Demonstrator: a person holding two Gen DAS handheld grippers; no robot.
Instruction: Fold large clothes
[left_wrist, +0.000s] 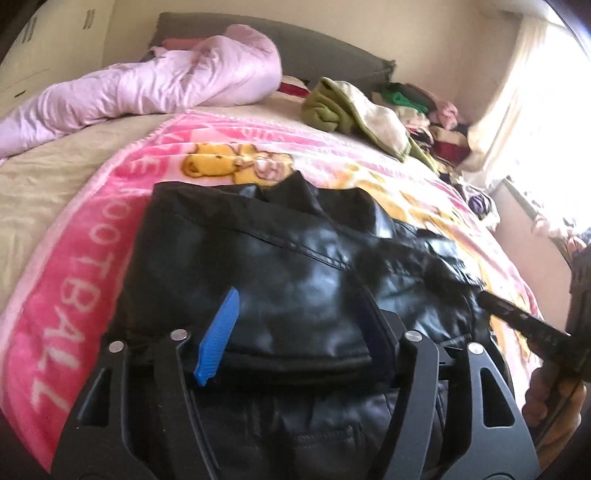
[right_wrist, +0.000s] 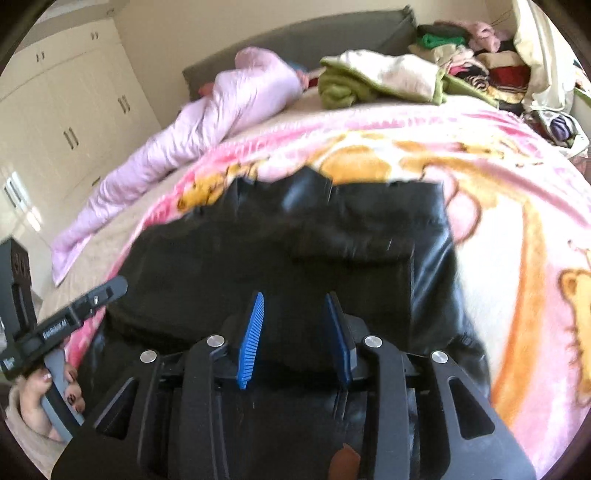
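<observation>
A large black leather jacket (left_wrist: 280, 258) lies spread on a pink cartoon blanket (left_wrist: 74, 258) on the bed; it also shows in the right wrist view (right_wrist: 295, 266). My left gripper (left_wrist: 295, 325) is open, with its blue-padded fingers (left_wrist: 218, 336) just above the jacket's near part. My right gripper (right_wrist: 295, 332) is open too, its blue pads (right_wrist: 253, 339) over the jacket's near edge. Neither holds anything. The right gripper's body shows at the right edge of the left wrist view (left_wrist: 524, 325), and the left gripper's body at the left of the right wrist view (right_wrist: 66, 325).
A crumpled lilac duvet (left_wrist: 147, 85) lies at the bed's far left. A green and white cloth (left_wrist: 354, 110) and a pile of mixed clothes (left_wrist: 436, 122) sit at the far right by the headboard (left_wrist: 295, 48). White wardrobes (right_wrist: 66, 110) stand left.
</observation>
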